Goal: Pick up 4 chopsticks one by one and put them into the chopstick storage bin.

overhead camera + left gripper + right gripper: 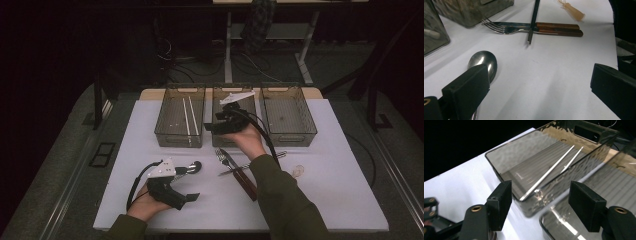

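Left gripper (pixel 192 197): jaws wide apart, nothing between them, resting low near the front-left of the white table (pixel 330 200). In the left gripper view one black jaw pad sits just over the bowl end of a polished steel spoon (pixel 483 62); the other pad stands well off to the far side, over bare table. The spoon lies just beside this gripper, toward the table's middle, in the high view (pixel 192 167). Its long axis seems to run roughly left-right along the table, handle toward the gripper body, though the handle is mostly hidden.

Right gripper (pixel 212 127): also open wide and empty, held up at the near rims of the bins along the back edge. Its view looks between the jaws at the smoky clear plastic left bin (pixel 506 157), where two thin pale sticks (pixel 554 168) lie lengthwise on the floor, and the middle bin (pixel 599 182) beside it.

Mid-table: a wooden-handled fork (pixel 506 30) and wooden-handled knife (pixel 554 25) side by side, a dark slim stick (pixel 534 20) crossing them.

Judgement: left hand is far nearer the spoon; the next grasp calls for shifting the jaws to straddle it across its length.
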The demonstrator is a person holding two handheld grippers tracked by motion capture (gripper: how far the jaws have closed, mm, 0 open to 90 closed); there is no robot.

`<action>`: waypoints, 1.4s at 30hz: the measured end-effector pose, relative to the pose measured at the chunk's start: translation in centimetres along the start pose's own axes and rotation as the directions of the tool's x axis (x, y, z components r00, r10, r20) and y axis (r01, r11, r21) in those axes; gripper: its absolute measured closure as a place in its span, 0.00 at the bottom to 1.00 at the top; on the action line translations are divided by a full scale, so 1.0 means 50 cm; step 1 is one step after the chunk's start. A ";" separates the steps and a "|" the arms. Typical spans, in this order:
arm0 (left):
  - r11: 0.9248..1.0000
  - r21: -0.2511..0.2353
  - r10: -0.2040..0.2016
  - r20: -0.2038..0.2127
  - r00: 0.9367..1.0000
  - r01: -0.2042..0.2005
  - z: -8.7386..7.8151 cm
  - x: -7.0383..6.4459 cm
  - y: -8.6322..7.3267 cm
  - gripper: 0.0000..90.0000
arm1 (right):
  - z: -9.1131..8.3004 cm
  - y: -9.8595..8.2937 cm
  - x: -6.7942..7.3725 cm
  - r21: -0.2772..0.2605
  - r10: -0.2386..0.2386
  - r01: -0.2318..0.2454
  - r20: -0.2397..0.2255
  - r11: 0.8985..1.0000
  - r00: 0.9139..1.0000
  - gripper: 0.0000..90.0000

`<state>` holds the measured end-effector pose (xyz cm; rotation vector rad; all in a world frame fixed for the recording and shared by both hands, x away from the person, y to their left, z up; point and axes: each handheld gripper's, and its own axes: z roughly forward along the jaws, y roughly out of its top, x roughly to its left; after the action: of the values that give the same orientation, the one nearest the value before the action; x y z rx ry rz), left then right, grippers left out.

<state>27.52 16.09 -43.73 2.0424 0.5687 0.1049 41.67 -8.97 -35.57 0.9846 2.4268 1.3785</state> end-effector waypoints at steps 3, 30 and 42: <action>1.000 0.006 0.000 -0.002 1.000 0.000 0.000 0.001 -0.001 0.01 | -0.026 -0.013 -0.007 -0.005 0.002 -0.002 -0.009 1.000 1.000 0.37; 1.000 0.009 -0.012 -0.023 1.000 0.012 0.001 0.005 -0.003 0.01 | -0.226 -0.200 -0.060 -0.031 0.002 -0.003 -0.026 1.000 1.000 0.34; 1.000 0.015 -0.002 -0.021 1.000 0.003 -0.001 0.001 -0.003 0.01 | -0.286 -0.266 -0.096 0.004 0.043 -0.043 0.042 0.999 0.998 0.41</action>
<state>27.48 16.19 -43.86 2.0573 0.5871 0.1215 32.75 -26.57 -39.29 1.0618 2.3928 1.3523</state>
